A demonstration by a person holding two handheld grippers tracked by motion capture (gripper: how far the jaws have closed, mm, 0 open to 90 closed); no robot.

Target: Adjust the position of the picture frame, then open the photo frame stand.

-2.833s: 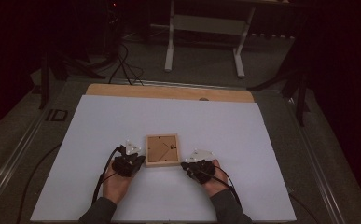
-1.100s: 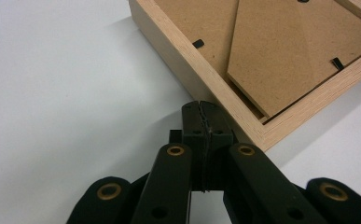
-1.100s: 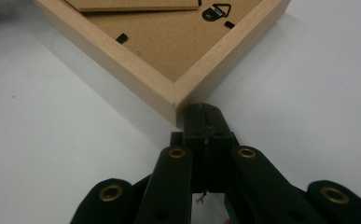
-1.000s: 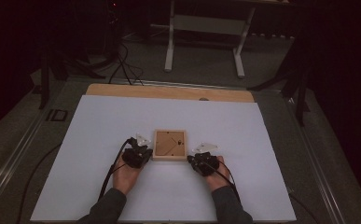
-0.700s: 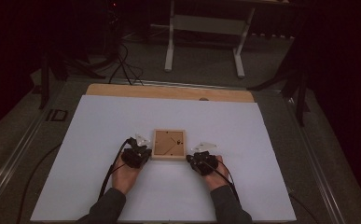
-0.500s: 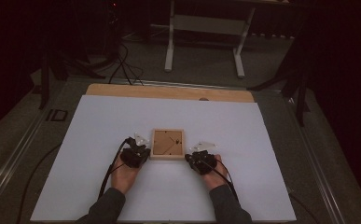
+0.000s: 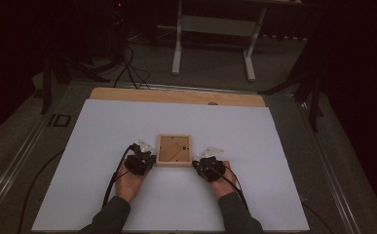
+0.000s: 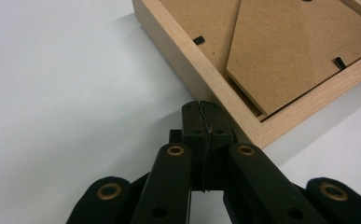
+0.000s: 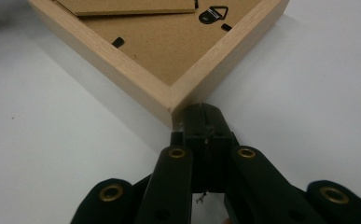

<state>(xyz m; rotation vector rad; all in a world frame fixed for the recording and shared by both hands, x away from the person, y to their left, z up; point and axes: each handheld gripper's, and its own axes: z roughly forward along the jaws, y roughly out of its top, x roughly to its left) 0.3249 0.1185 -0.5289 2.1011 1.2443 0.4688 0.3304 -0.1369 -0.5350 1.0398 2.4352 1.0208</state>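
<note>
A: Where are your jaws?

B: Both pairs are pressed fully together, holding nothing. Your left gripper (image 8: pixel 201 116) tips sit against the wooden frame (image 7: pixel 174 149) near its left corner; your right gripper (image 9: pixel 206 121) tips touch its right corner.

A: And the frame?

B: Face down on the white counter (image 7: pixel 103 126), backing board (image 8: pixel 290 51) set inside it.

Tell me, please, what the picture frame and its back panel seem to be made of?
The picture frame looks like pale unfinished wood: fine grain lines show along its edge. Its back panel seems brown fibreboard, matte and speckled, probably MDF.
</note>
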